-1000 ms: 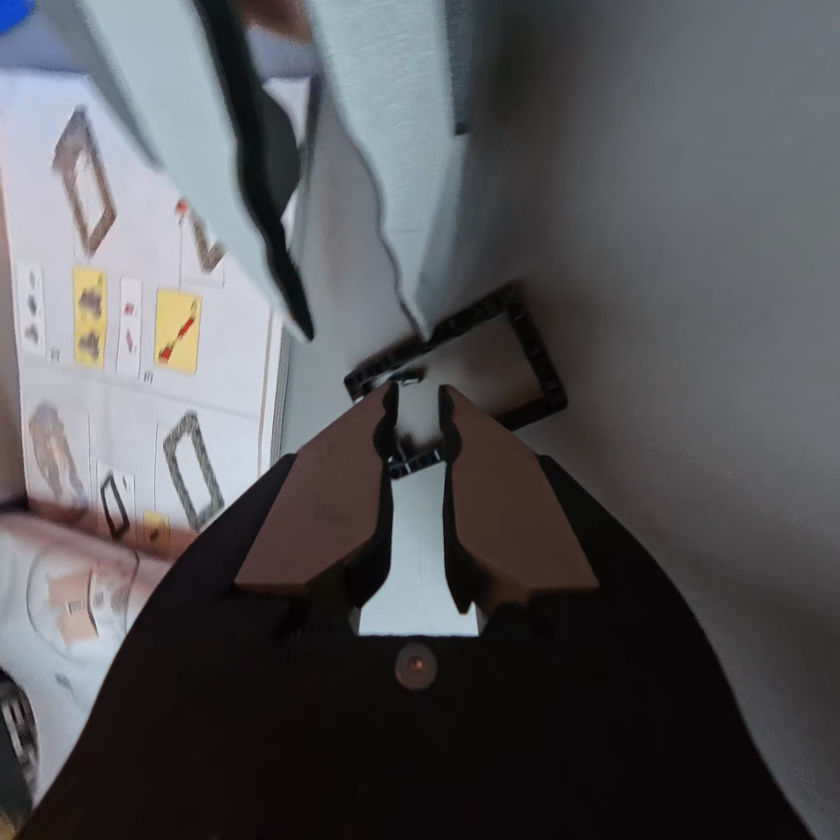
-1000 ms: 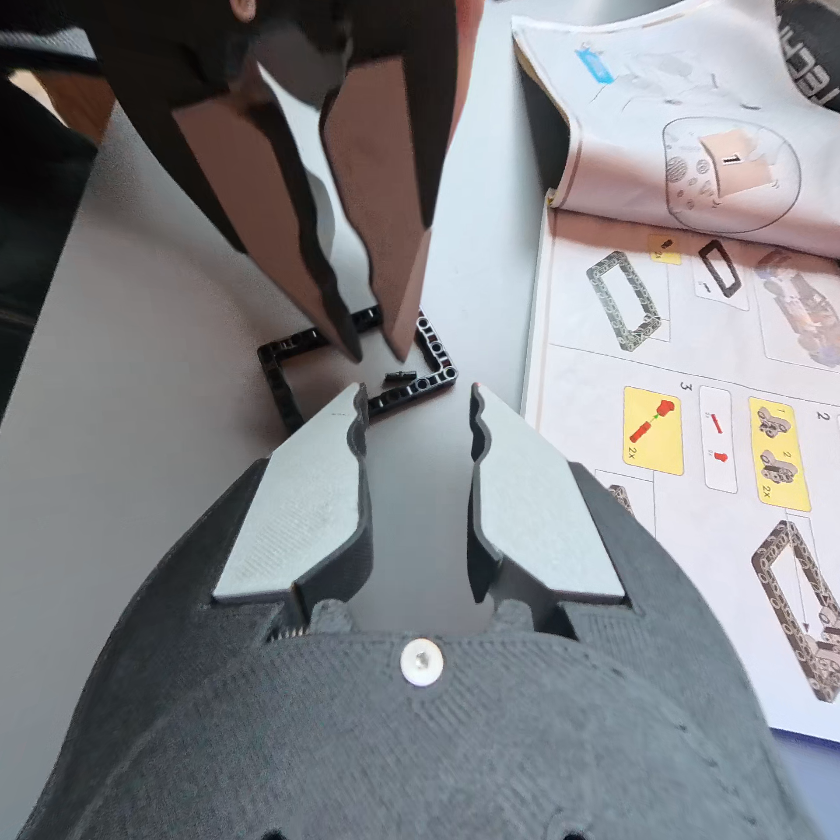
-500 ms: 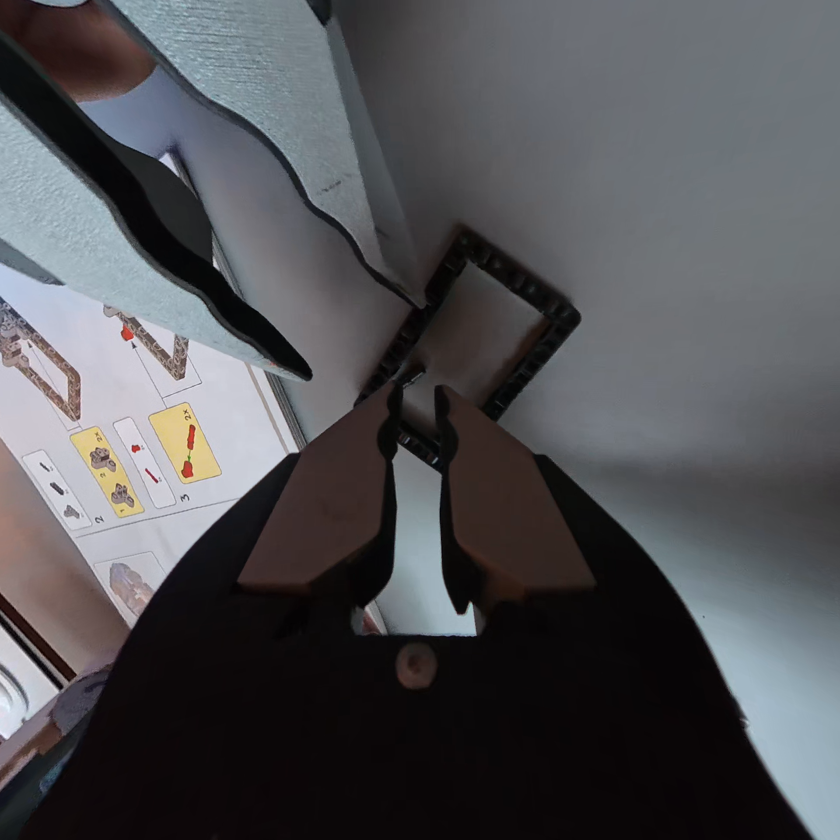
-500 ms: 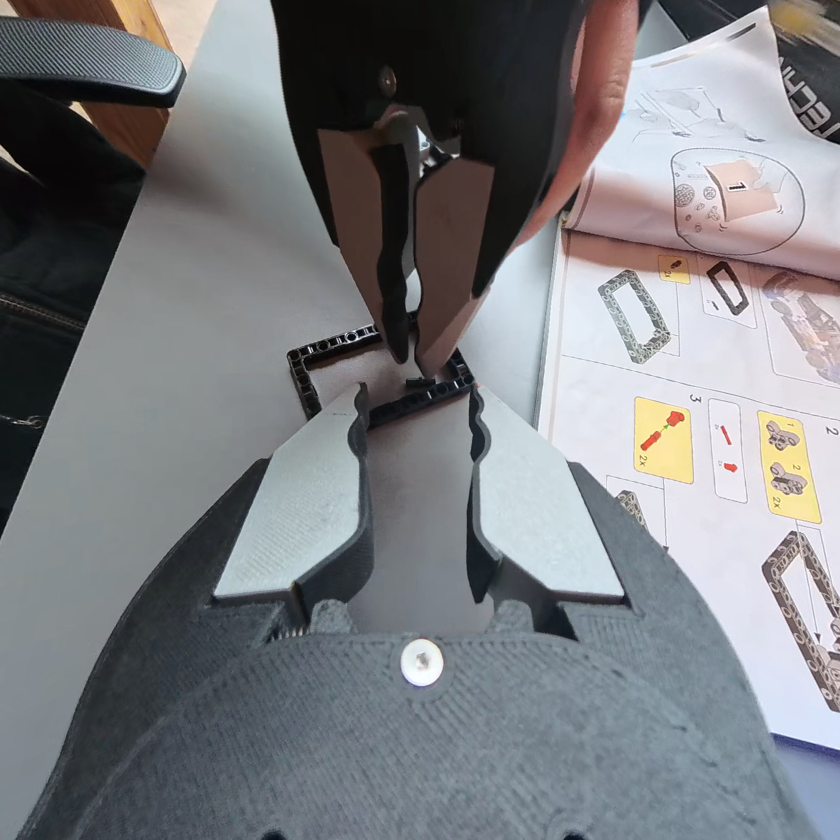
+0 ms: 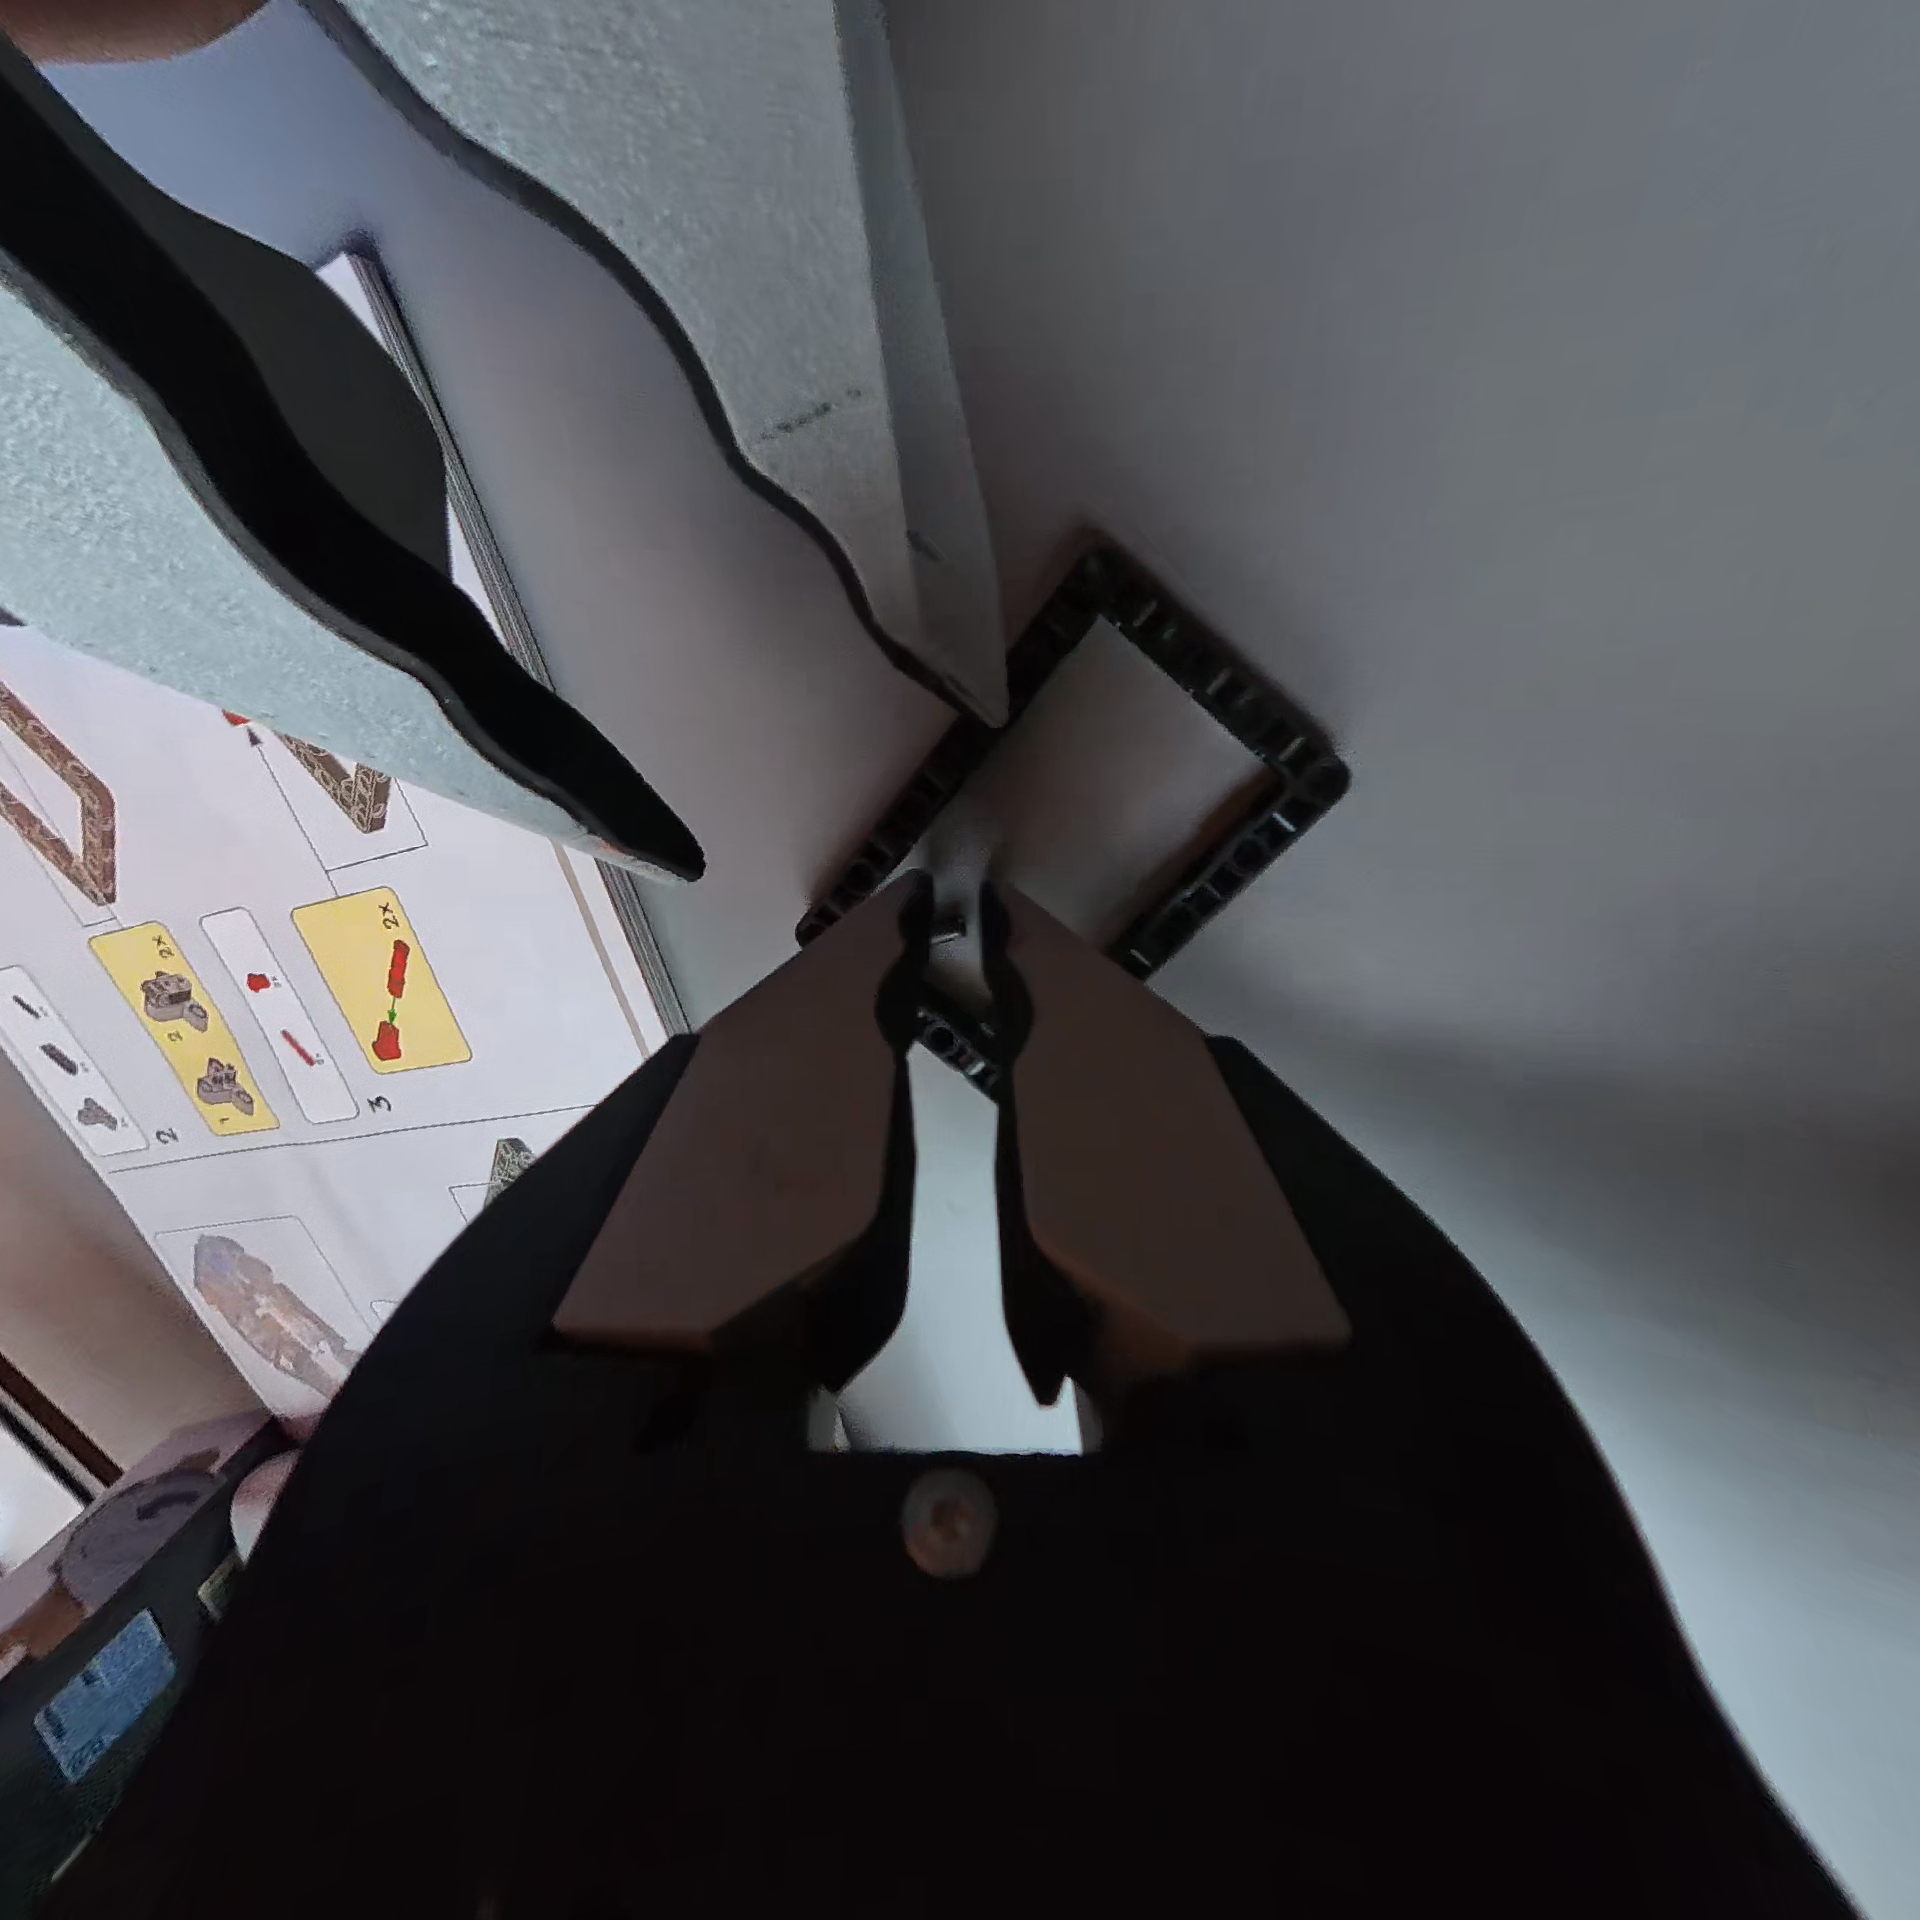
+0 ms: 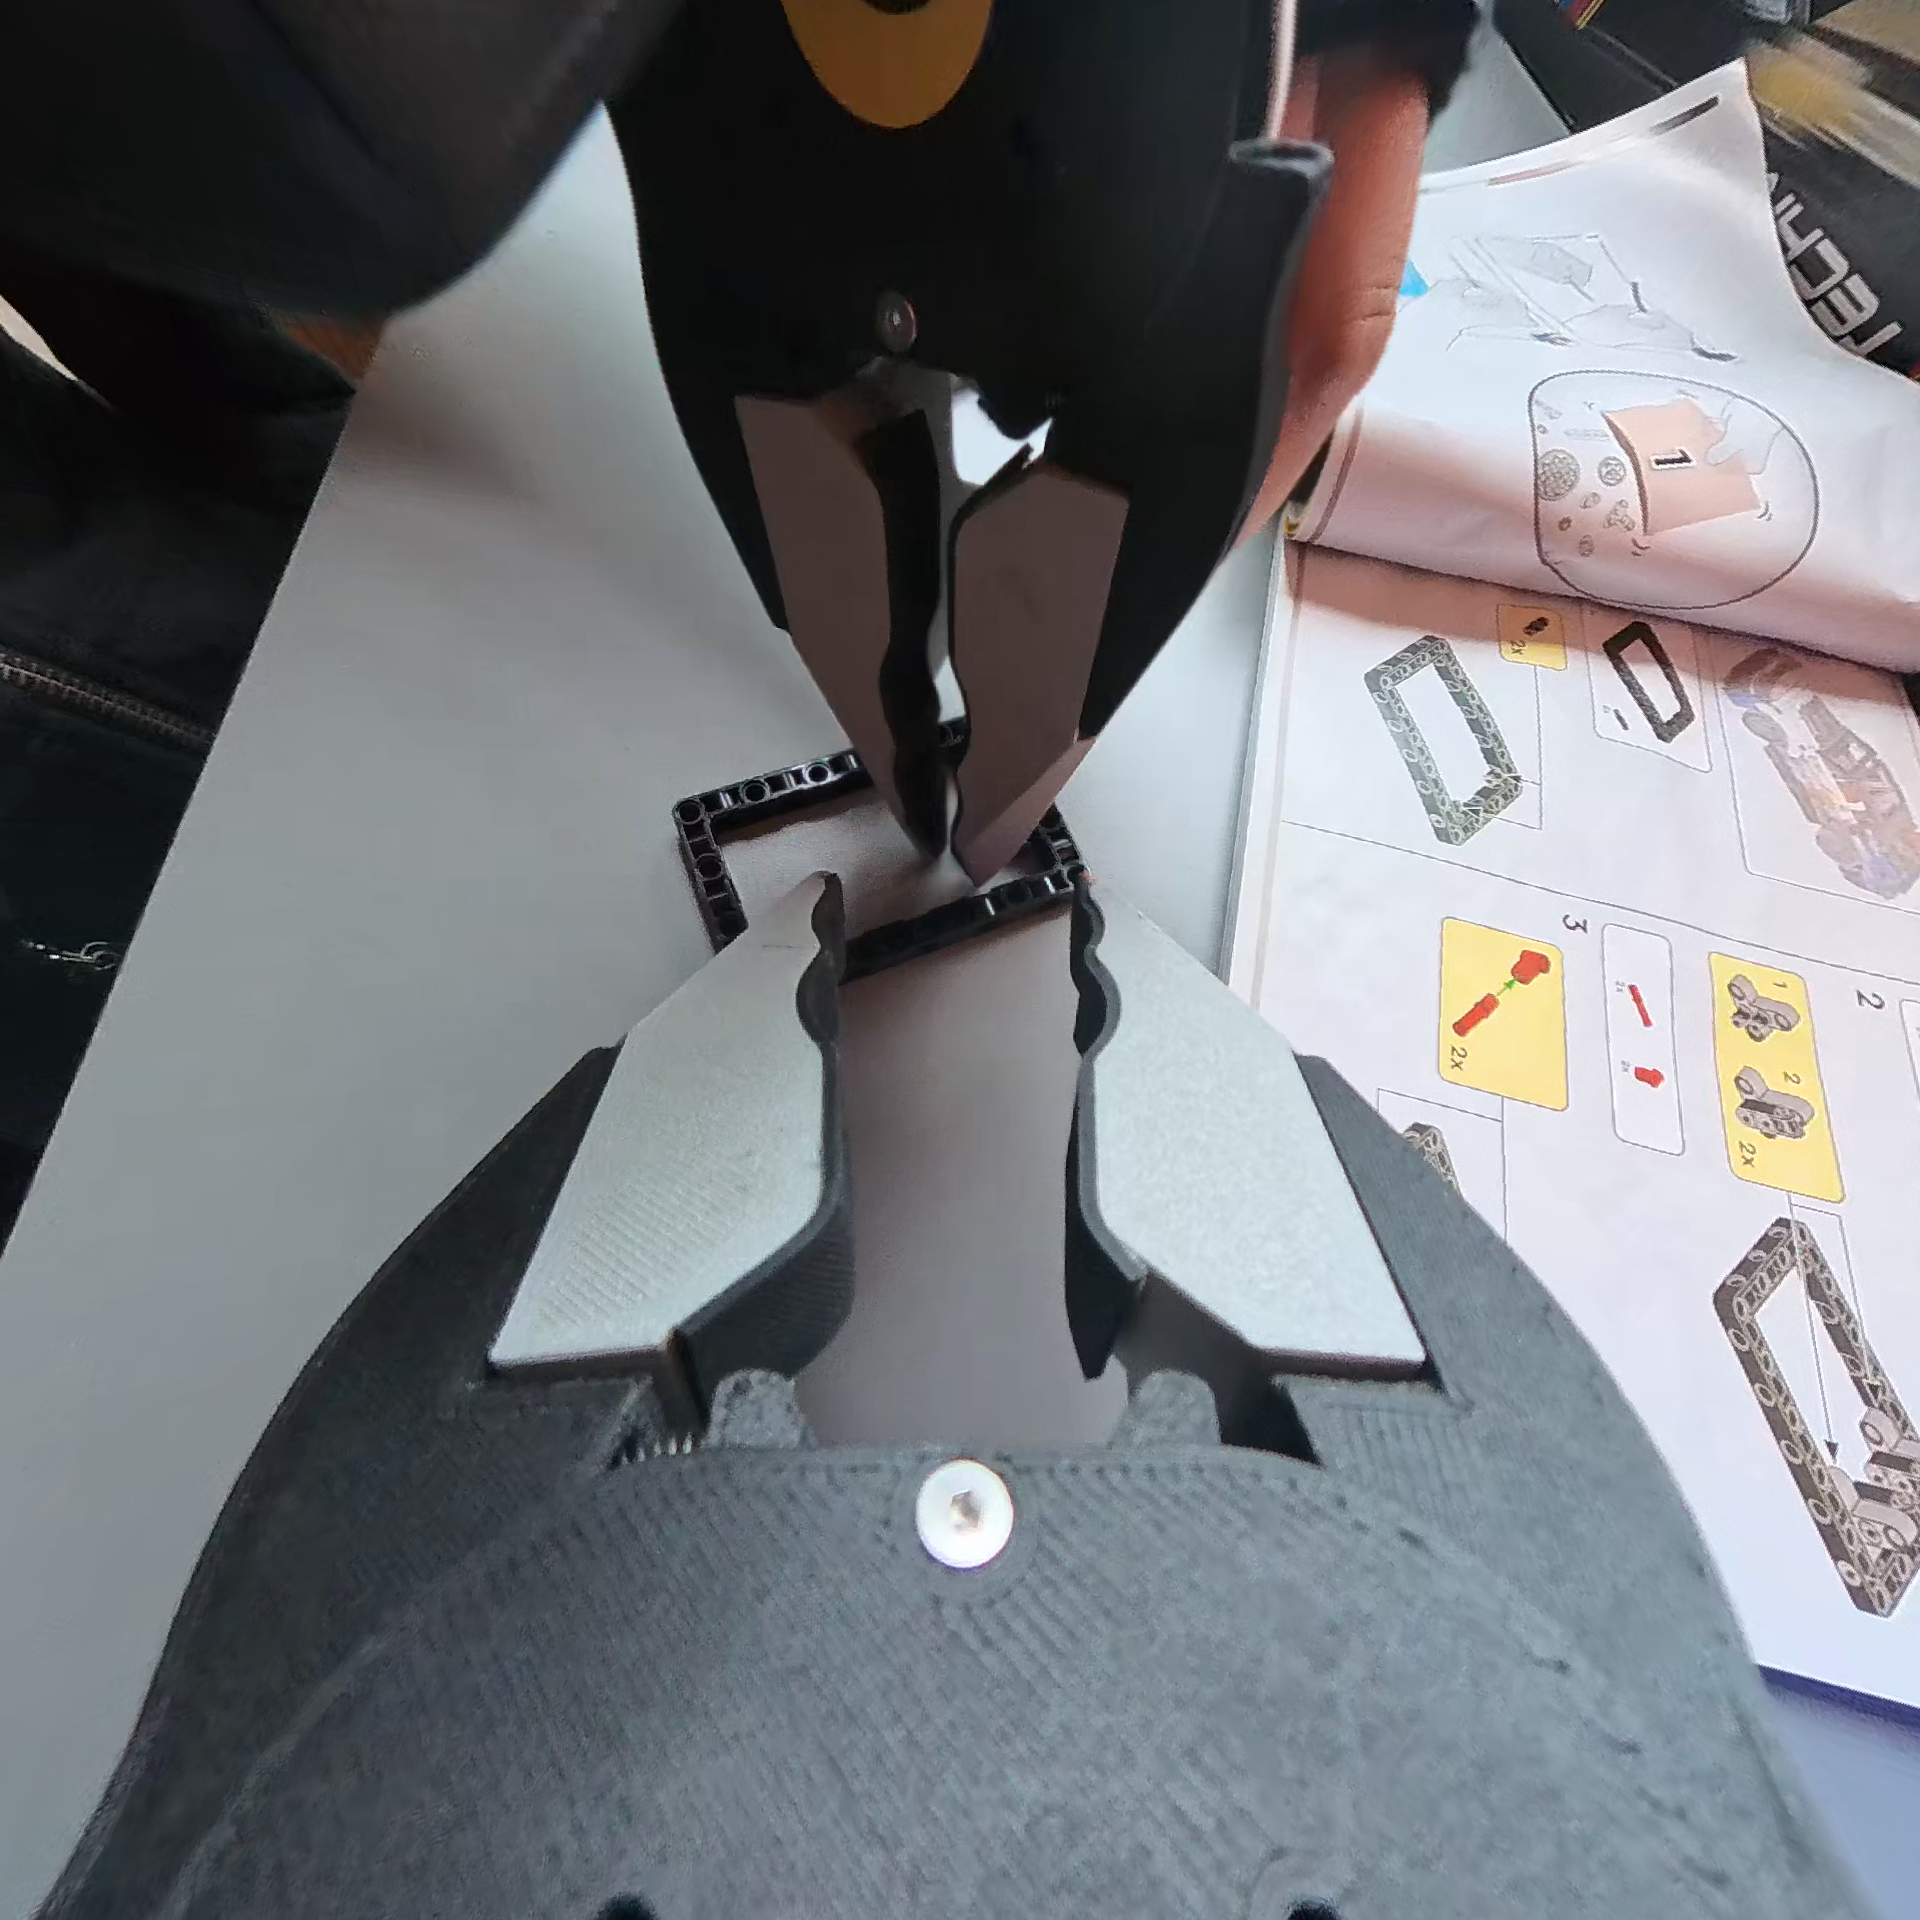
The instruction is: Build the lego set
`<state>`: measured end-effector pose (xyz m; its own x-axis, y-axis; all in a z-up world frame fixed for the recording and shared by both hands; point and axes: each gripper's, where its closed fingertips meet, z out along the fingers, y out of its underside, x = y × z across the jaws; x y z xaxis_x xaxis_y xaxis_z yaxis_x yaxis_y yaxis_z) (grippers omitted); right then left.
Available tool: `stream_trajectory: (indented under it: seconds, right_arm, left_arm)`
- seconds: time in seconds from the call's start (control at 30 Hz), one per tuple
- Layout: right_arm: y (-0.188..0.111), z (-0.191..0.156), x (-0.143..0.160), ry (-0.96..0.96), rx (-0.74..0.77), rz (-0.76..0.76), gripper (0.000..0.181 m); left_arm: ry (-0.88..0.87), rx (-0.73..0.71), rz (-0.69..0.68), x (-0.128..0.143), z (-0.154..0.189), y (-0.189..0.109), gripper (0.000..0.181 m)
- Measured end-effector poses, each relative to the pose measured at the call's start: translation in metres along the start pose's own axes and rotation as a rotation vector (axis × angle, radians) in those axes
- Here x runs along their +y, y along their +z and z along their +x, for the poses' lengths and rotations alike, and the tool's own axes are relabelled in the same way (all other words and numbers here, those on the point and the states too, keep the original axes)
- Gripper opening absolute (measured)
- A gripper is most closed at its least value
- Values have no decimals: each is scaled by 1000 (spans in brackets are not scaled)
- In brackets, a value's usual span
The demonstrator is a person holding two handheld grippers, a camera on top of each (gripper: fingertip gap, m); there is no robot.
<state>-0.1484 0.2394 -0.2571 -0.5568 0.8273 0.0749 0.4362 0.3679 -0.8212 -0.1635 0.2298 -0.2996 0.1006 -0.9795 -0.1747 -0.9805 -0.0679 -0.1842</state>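
Tabletop: smooth, matte, pale grey, flat throughout both views. Instruction booklet lies open along its right side, thin glossy white pages with yellow step boxes and line drawings of frames and pins; the upper page curls up at the fold. Right gripper: coarse layered dark grey printed body, one bright hex screw, two wedge fingers with light grey faces and wavy black rubber inner edges. Its jaws stand wide apart, nothing between them, tips low over the near rail of the frame; contact cannot be judged. Left gripper: smooth black shell, brown-faced wedge fingers with the same wavy black lining, held by a hand and pointing steeply down into the frame's near right corner. Its jaws are nearly together, a narrow gap left at the tips. Black lego frame: flat rectangular open beam, rails pierced by a row of round holes, lying on the table just beside the booklet's edge. Small black pin: only a short bit shows between the left tips, inside the frame close to a rail; whether the tips actually clamp it cannot be told, since the view is blocked in the right wrist view.
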Motion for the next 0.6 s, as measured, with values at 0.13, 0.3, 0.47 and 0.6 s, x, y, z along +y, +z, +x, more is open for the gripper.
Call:
stream_trajectory:
  seconds: [0.13, 0.3, 0.47, 0.6]
  right_arm:
    - [-1, 1, 0, 0, 6, 2, 40]
    - [-2, 1, 0, -5, 11, -3, 39]
    - [-2, 0, 1, -20, 16, -13, 38]
    - [-2, 0, 0, -23, 15, -15, 37]
  left_arm:
    - [-56, -21, 23, 0, 1, -6, 18]
    - [-136, -46, 23, 9, 0, -12, 20]
    - [-484, -143, -14, 24, -12, -14, 6]
    - [-853, -116, 151, 10, -9, -21, 9]
